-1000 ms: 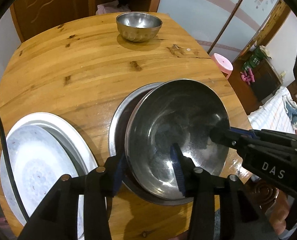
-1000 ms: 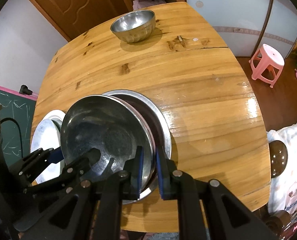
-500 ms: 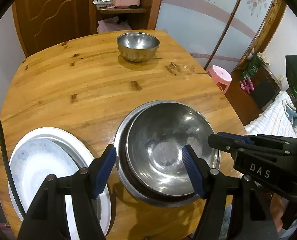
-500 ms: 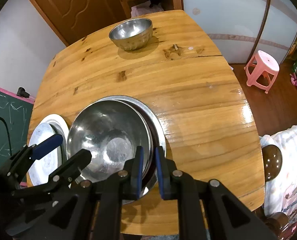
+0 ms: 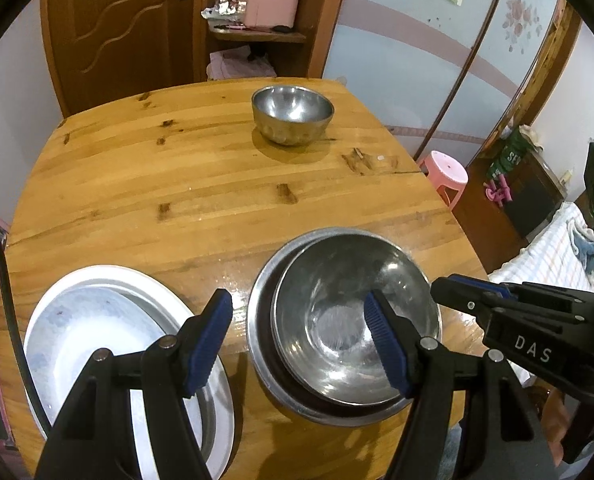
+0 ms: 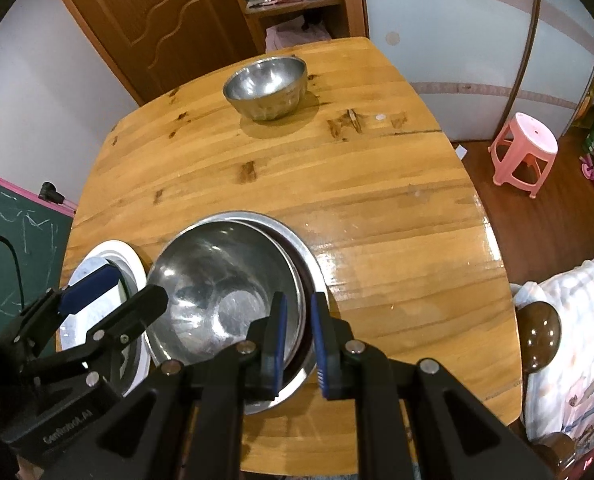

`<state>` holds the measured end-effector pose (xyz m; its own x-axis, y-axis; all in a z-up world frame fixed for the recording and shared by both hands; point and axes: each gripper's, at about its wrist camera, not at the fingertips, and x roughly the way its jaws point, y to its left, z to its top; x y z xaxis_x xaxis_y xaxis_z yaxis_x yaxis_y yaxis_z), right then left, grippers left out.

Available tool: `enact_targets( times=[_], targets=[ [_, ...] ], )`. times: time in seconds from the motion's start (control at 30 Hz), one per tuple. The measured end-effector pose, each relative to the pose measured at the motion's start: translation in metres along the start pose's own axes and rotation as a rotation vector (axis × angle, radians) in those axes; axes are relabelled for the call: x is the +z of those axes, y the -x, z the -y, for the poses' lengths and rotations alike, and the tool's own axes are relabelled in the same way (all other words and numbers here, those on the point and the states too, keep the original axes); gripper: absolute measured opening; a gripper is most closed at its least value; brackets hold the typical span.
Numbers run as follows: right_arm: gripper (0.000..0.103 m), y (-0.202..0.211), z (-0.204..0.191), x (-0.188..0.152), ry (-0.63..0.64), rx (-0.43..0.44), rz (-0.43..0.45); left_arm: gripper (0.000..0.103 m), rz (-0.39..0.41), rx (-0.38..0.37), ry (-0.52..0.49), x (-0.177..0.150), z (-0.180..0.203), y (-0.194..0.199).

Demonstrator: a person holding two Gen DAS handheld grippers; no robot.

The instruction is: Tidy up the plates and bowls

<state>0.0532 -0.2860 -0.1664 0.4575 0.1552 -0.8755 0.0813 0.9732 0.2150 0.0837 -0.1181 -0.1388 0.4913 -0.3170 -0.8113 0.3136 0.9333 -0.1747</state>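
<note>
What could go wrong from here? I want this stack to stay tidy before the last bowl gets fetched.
1. The large steel bowl sits off-centre in the steel plate, so it may rock or slide if nudged.
2. The right hand-held gripper looks nearly shut close to the bowl's near rim; pulling away could drag it.
3. The small steel bowl stands far across the wooden table, so reaching over risks bumping the stack.

— What lettering can we read here?
— We make out "DAS" in white on the black plastic right gripper, seen from the left wrist.
— And on the black plastic left gripper?
— We read "GenRobot.AI", small.
</note>
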Motion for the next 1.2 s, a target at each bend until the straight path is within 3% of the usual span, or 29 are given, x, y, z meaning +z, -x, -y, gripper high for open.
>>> enact_targets(
  times=[0.27,0.43,0.63,0.7,0.77,0.97,1.2],
  targets=[
    [0.013,0.005,-0.001,0.006,0.017,0.019,0.030,0.074,0.046,0.013,-0.014,0.015,-0.002,0.014],
    [0.013,0.011,-0.002,0.020,0.047,0.014,0.045,0.074,0.097,0.024,-0.029,0.052,-0.008,0.034],
    [0.013,0.029,-0.001,0.057,0.091,0.036,0.084,0.082,0.165,0.027,-0.036,0.111,-0.015,0.055],
    [0.021,0.034,0.000,0.074,0.112,0.031,0.104,0.082,0.159,0.022,-0.042,0.130,-0.016,0.053],
    [0.038,0.038,0.000,0.090,0.128,0.010,0.129,0.082,0.154,0.025,-0.036,0.150,-0.017,0.049],
    [0.038,0.046,0.004,0.148,0.161,-0.059,0.180,0.082,0.145,0.011,0.009,0.198,-0.026,0.036],
    [0.038,0.059,0.012,0.194,0.128,-0.030,0.212,0.082,0.175,0.033,0.008,0.227,-0.026,0.024]
  ],
)
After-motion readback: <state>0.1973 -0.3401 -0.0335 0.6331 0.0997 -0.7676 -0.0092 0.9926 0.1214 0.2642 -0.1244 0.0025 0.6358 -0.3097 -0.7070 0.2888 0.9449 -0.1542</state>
